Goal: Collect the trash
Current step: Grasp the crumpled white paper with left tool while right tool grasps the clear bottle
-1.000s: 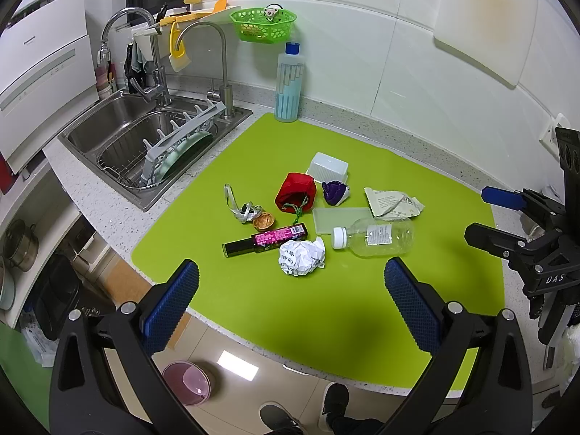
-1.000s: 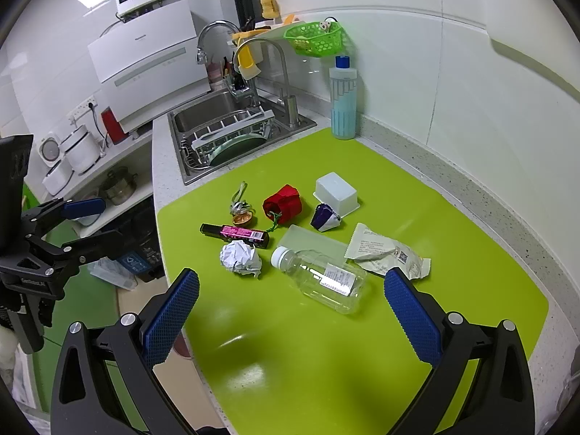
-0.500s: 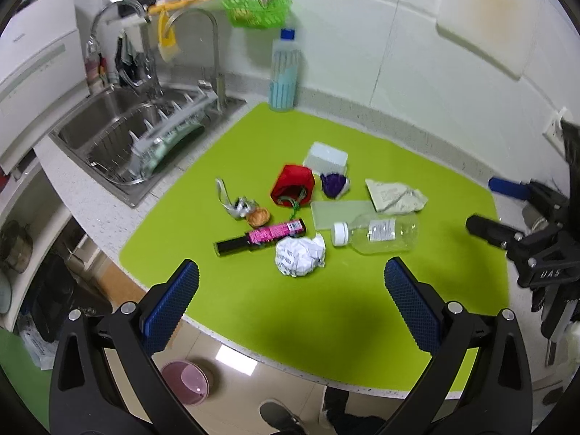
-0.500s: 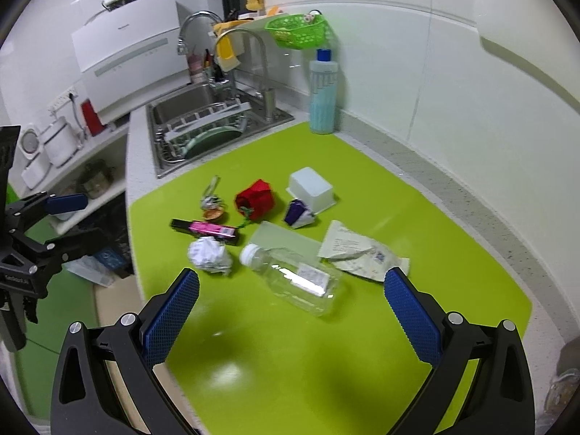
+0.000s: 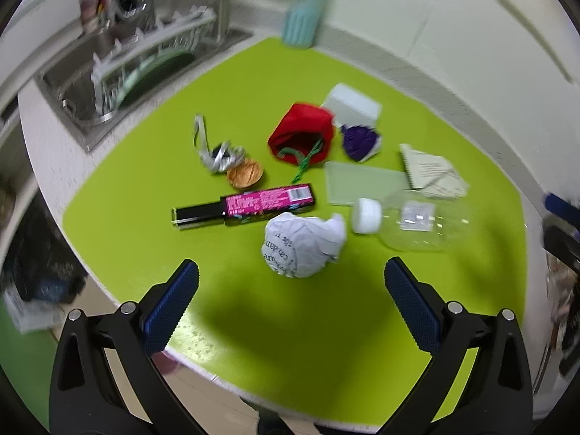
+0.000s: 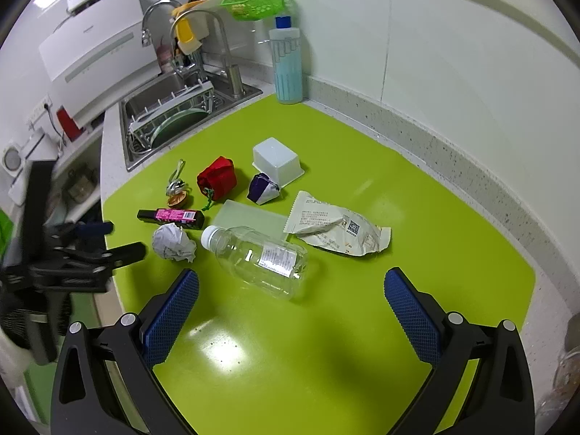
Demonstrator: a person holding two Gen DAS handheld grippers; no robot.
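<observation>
Only your right view shows the green basket [image 6: 256, 1]; both fingers gape empty, clear bottle [image 6: 259, 255] lying ahead.

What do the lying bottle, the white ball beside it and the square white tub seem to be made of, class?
Bottle: clear, glossy plastic, since the green mat shows through it; white cap, paper label.
White ball: crumpled paper, matt, with sharp creases and printed letters.
Square tub: probably thin plastic, milky and smooth, though foam cannot be ruled out.

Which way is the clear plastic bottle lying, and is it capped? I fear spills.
The clear plastic bottle lies on its side, white cap on, apparently empty.
</observation>
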